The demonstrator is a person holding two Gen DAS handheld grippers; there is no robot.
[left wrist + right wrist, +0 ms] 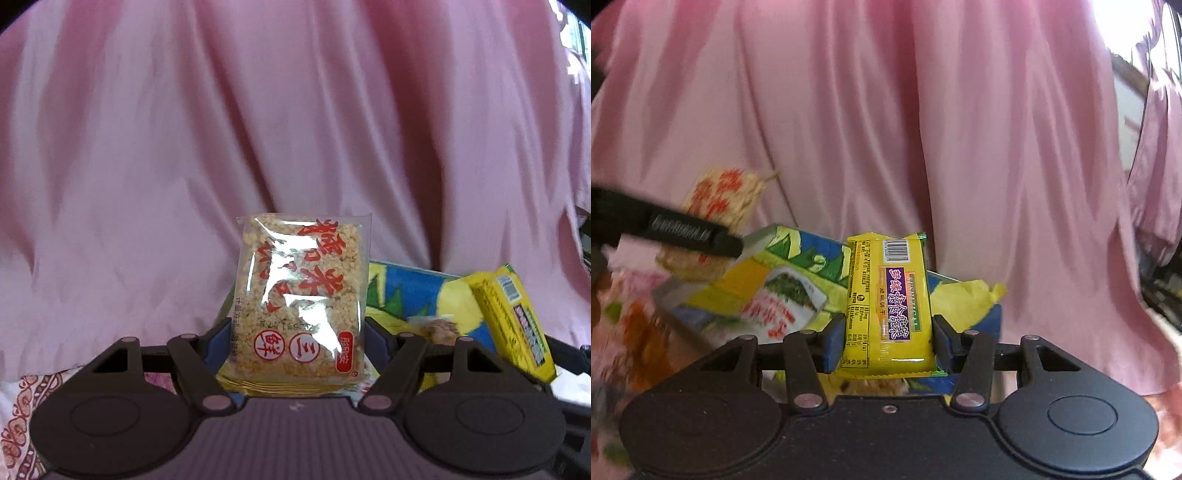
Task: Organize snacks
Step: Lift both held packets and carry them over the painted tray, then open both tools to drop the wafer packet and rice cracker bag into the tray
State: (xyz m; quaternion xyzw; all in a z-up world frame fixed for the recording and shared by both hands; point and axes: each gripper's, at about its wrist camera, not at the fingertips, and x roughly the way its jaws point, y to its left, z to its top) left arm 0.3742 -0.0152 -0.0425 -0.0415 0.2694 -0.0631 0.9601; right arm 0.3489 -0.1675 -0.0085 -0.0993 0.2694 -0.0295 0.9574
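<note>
My left gripper [297,341] is shut on a clear packet of rice crackers with red lettering [301,295], held upright. It also shows blurred in the right wrist view [716,221], with the left gripper's black finger [679,232] across it. My right gripper [888,341] is shut on a yellow snack bar with a purple label [890,306], held upright. The bar also shows at the right of the left wrist view [517,321]. Behind both lies a blue, yellow and green snack box [768,291], open, with torn yellow flaps; it also shows in the left wrist view [417,299].
A pink curtain [295,110] fills the background in both views. A floral patterned cloth [22,417] covers the surface at the lower left, and also shows blurred in the right wrist view [635,332]. Dark objects sit at the far right edge [1163,288].
</note>
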